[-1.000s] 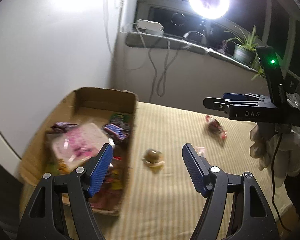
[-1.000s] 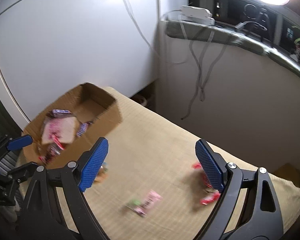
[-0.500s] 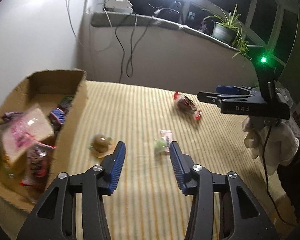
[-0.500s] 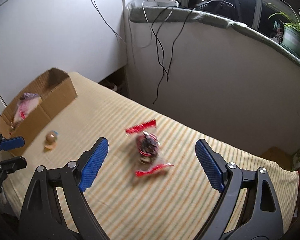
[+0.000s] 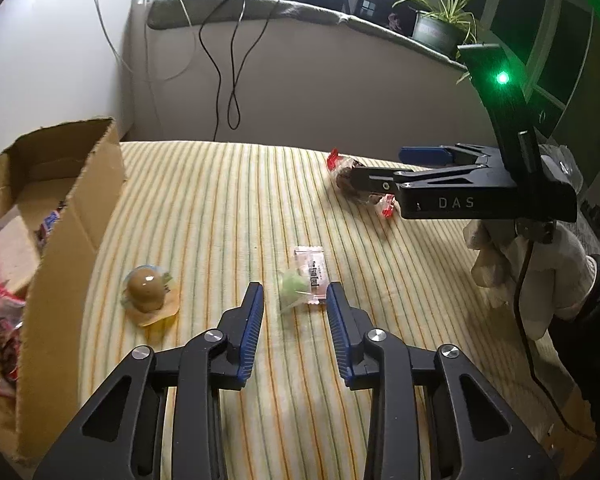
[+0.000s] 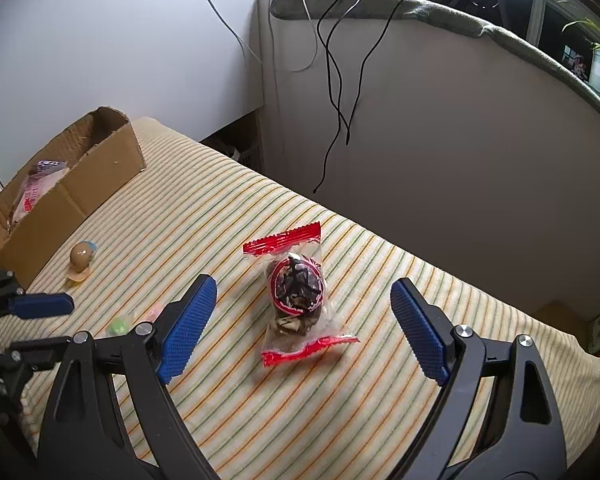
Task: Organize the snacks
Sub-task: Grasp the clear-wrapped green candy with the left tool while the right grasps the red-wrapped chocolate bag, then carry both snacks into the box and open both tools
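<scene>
I see a small green candy [image 5: 293, 285] in a clear and pink wrapper lying flat on the striped cloth [image 5: 228, 216]. It sits just past the tips of my left hand-held gripper [image 5: 294, 306], right in line with the gap between the two blue pads [image 5: 252, 320]. The jaws have just been closing, so the gap is narrow, but the pads do not touch the candy. Nothing is held there.

A bigger snack bag with red ends [image 6: 296, 292] lies on the cloth too. It has dark round stuff inside. It is between the wide-apart pads of my right hand-held gripper [image 6: 302, 320], a bit ahead of them. The pads are well apart from the bag on both sides, so this one is released as well. In the left view its near finger hides part of the bag.

To the left of the green candy there is a brown round snack in a little cup [image 5: 148, 294]. It is near the cardboard box [image 5: 72, 216] but still outside it. The box stands at the left edge of the cloth, and I see a few bright packets inside it [image 6: 36, 188].

A white-gloved hand [image 5: 528, 268] holds the right one from below.

Behind the cloth is a gray wall with black cables [image 6: 340, 92] hanging down. A potted plant [image 5: 436, 28] stands on the ledge above.
</scene>
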A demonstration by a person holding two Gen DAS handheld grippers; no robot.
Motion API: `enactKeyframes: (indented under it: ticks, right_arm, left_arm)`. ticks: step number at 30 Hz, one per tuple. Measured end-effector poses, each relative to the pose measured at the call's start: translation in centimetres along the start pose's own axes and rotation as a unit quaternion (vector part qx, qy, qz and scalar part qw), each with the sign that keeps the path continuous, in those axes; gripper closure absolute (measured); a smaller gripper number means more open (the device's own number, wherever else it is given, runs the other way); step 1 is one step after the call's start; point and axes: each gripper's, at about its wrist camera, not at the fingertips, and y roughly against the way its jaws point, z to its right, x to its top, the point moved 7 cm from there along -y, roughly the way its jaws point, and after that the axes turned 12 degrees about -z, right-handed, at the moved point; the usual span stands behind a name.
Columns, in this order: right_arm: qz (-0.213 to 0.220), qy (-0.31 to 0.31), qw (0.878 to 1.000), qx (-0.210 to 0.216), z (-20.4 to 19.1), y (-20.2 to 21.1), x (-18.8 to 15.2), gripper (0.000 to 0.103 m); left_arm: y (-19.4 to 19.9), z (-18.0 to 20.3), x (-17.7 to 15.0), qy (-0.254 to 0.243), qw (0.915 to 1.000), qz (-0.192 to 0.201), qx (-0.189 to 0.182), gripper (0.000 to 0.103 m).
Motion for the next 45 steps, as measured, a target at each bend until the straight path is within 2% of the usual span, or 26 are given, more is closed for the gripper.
enactKeyframes:
  ticks: [9,16,18,21,23,25,33,45]
  right_arm:
    - [-0.010,0.001,1.000,-0.002,-0.1,-1.0,0.5,0.012]
    - [-0.029,0.010,1.000,0.000,-0.6,-2.3,0.3,0.021]
    - [-0.033,0.013,0.999,-0.001,-0.8,-2.5,0.2,0.026]
    - [-0.041,0.012,0.999,0.001,-0.8,-2.8,0.0,0.041]
    - [-0.046,0.010,0.999,0.003,-0.8,-3.0,-0.2,0.056]
    - [-0.051,0.008,0.999,0.000,-0.6,-3.1,-0.4,0.067]
    - [-0.039,0.005,0.999,-0.001,-0.6,-2.0,-0.4,0.067]
    - [-0.007,0.019,1.000,-0.006,-2.4,1.7,0.7,0.067]
  left_arm:
    - [-2.2,0.0,0.6,-0.007,0.9998,-0.019,0.003,0.072]
    - [-2.8,-0.2,0.6,-0.009,0.9996,-0.026,0.002,0.085]
    - [-2.8,-0.2,0.6,-0.010,0.9996,-0.026,0.002,0.085]
    - [-2.8,-0.2,0.6,-0.010,0.9996,-0.026,0.001,0.085]
    - [-2.9,-0.2,0.7,-0.011,0.9996,-0.026,0.002,0.085]
    - [-3.0,-0.1,0.8,-0.012,0.9996,-0.024,0.003,0.085]
    - [-2.7,0.0,1.2,-0.016,0.9998,-0.012,0.006,0.086]
    - [1.9,-0.3,0.6,-0.015,0.9993,0.033,0.012,0.086]
